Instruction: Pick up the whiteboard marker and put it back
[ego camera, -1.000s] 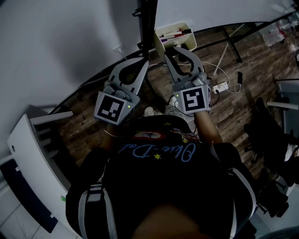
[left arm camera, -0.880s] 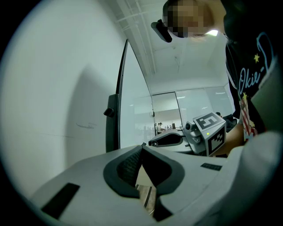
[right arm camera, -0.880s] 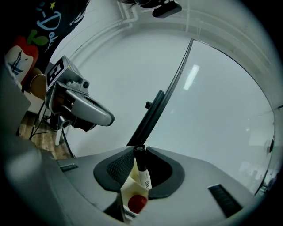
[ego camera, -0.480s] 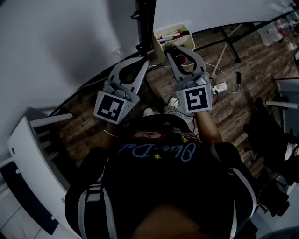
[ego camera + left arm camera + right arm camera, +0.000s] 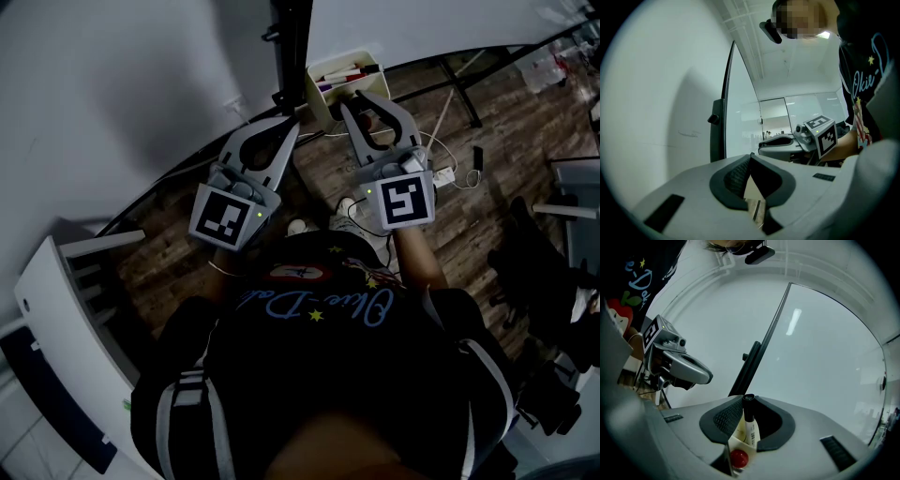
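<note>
Right gripper [image 5: 748,399] pinched the marker [image 5: 751,427] by its top, upright in the box [image 5: 382,58]. Left gripper [image 5: 751,156] had jaws together, empty. A straight upward lift seemed best, clear of the rim

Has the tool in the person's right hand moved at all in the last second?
Yes, a little. In the head view the right tool, gripping the whiteboard marker, has shifted rightward, its cube now overlapping the white power strip.
</note>
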### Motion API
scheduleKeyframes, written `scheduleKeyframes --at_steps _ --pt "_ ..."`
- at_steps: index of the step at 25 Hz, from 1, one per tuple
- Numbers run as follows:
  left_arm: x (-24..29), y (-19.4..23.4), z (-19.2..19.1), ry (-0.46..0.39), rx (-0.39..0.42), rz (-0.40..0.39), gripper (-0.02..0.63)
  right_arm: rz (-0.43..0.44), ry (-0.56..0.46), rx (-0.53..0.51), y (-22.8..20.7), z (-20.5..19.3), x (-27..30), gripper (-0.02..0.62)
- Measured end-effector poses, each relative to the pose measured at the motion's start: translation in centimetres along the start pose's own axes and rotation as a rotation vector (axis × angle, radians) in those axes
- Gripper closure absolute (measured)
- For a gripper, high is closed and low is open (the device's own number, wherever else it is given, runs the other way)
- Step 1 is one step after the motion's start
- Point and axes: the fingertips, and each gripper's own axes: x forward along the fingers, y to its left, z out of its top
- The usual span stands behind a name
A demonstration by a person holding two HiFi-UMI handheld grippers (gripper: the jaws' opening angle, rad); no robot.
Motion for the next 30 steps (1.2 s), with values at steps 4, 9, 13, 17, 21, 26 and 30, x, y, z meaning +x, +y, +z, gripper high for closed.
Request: scheduleKeyframes --at_steps 4,9,13,17,21,26,30 --pt "0.0 -0.1 0.1 0.001 0.001 -0.001 0.591 -0.01 -0.016 0.014 -0.4 0.5 -0.3 0.526" --pt "0.0 -0.4 -0.1 0.003 0.001 -0.005 0.591 -0.02 -0.029 0.032 -0.8 1.1 -0.9 0.526" --pt "0.0 -0.4 -0.1 0.003 -0.009 -0.005 0.591 -0.022 -0.037 0.03 -1.0 1.6 -1.2 0.526" --pt "0.1 -0.6 0.0 0.004 -0.006 -0.011 0.592 -0.025 -0.059 0.035 -1.3 2.3 -1.4 0.526" --pt "0.1 -0.6 0.1 -0.004 -0.008 -0.013 0.592 -0.028 -0.066 0.038 -1.4 2.7 -1.6 0.526" --pt "0.1 -0.6 0.8 -0.014 0.004 -0.021 0.592 -0.033 -0.082 0.042 -1.5 3.5 -2.0 0.526" --pt "0.1 -0.5 1.1 -0.023 0.011 -0.023 0.591 -0.032 -0.097 0.046 -1.5 4.2 -2.1 0.526"
